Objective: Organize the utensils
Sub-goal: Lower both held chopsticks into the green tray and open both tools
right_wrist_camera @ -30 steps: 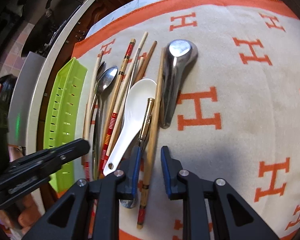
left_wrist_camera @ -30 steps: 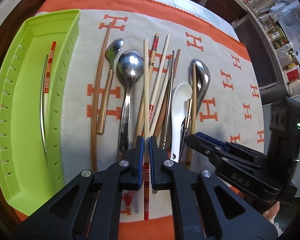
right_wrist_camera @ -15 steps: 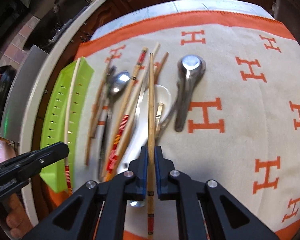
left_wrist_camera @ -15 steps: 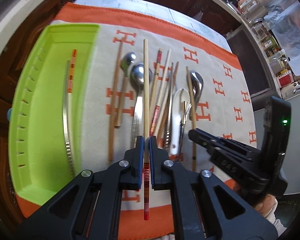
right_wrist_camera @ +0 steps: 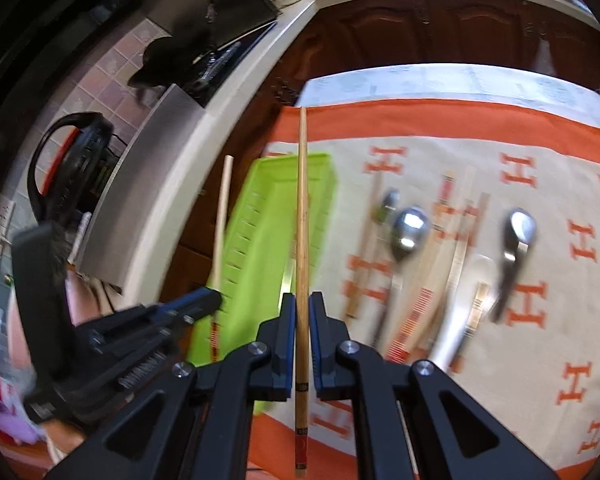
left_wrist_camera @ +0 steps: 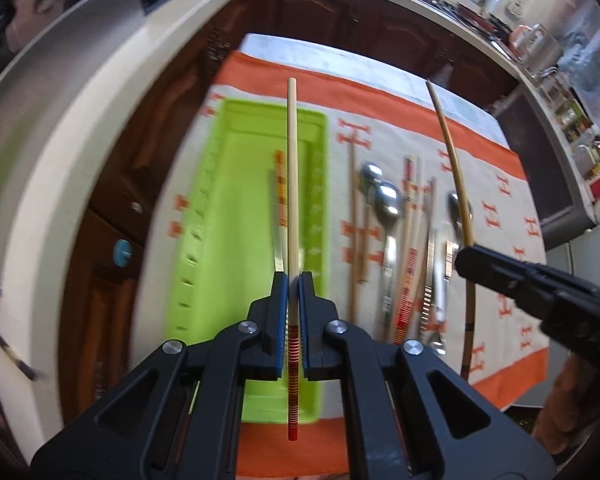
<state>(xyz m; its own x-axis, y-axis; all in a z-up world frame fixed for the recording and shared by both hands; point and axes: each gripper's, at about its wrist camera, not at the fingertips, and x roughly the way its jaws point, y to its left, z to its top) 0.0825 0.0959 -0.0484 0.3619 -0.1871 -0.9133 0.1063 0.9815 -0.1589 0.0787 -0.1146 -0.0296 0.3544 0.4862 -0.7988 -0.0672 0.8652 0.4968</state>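
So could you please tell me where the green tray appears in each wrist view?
Left wrist: green tray fills centre-left, behind the left gripper.
Right wrist: left of centre, seen edge-on, beside the right gripper.
Shared landmark: the orange-bordered cloth.

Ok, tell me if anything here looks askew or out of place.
Nothing looks damaged or spilled. The loose utensil pile on the blanket is untidy, with chopsticks crossing spoons. The green tray holds only a couple of pieces. Each gripper, left and right, holds one chopstick.
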